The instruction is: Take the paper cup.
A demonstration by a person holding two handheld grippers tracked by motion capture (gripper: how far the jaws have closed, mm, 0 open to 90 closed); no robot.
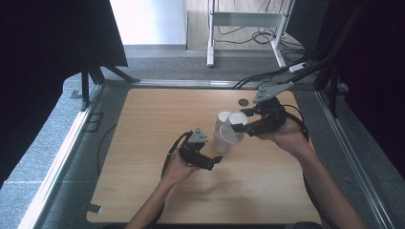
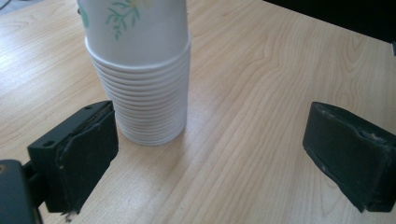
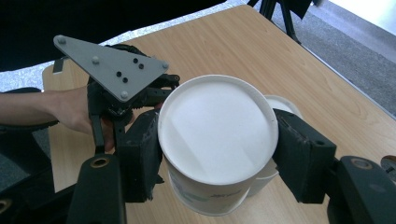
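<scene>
While the right gripper [image 3: 217,156] is clamped on 1 paper cup [image 3: 217,140] lifted just off the stack of cups [image 2: 144,88], the left gripper [image 2: 205,154], jaws apart beside the stack's base, grips nothing, so setting that cup down remains.

1. A wooden table [image 1: 153,191] is lying in the middle, its pale grain running across.
2. A small dark round object [image 1: 244,102] (too small to identify) is sitting at the table's far right.
3. Grey carpet [image 1: 43,143] is spreading around the table.
4. A white metal frame [image 1: 248,21] is standing far off, with cables [image 1: 258,37] trailing beneath it.
5. Black curtains [image 1: 43,47] are hanging at the left and right.
</scene>
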